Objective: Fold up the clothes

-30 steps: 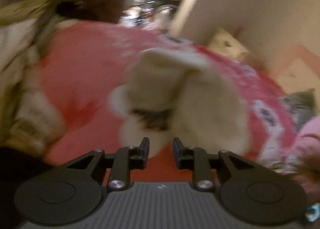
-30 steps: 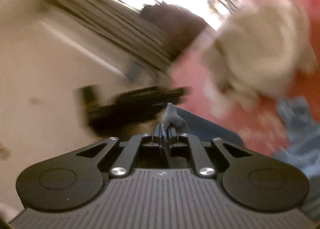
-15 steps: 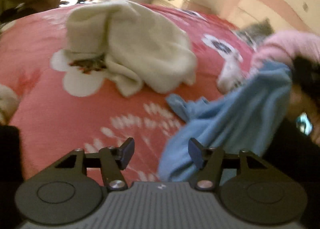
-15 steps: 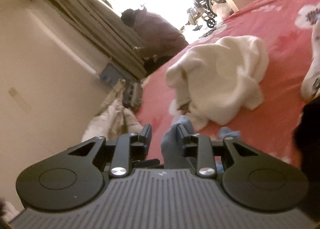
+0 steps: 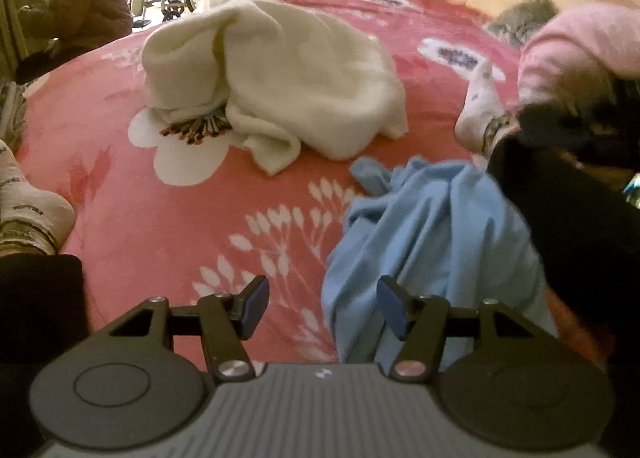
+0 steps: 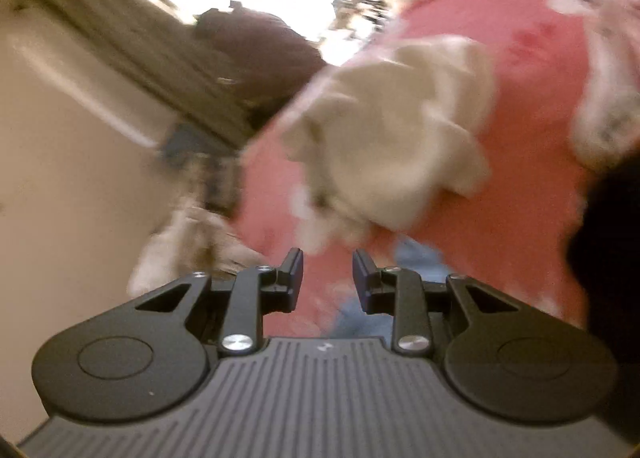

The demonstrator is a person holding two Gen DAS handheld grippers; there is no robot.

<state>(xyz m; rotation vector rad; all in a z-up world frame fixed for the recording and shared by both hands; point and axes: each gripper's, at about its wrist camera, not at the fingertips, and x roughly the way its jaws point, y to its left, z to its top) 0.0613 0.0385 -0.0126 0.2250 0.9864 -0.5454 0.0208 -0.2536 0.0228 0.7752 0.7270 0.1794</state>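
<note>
Clothes lie loose on a pink floral bedspread [image 5: 168, 218]: a cream garment [image 5: 288, 82] heaped mid-bed, a light blue garment [image 5: 432, 234] crumpled nearer, at lower right. Left gripper [image 5: 320, 308] tilts down over the blue garment's edge, jaws wide apart, pads clear of cloth. Right gripper [image 6: 327, 278] view is blurred; jaws narrowly parted, nothing pinched, blue cloth beyond them. A white sock [image 5: 478, 110] lies beside a pink sleeve [image 5: 576, 46]. A dark shape blocks the right side.

Black left gripper [image 5: 322, 308], blue-padded fingers [image 5: 254, 306], silver screws, ribbed grey body, pink sleeve [image 5: 580, 42]
</note>
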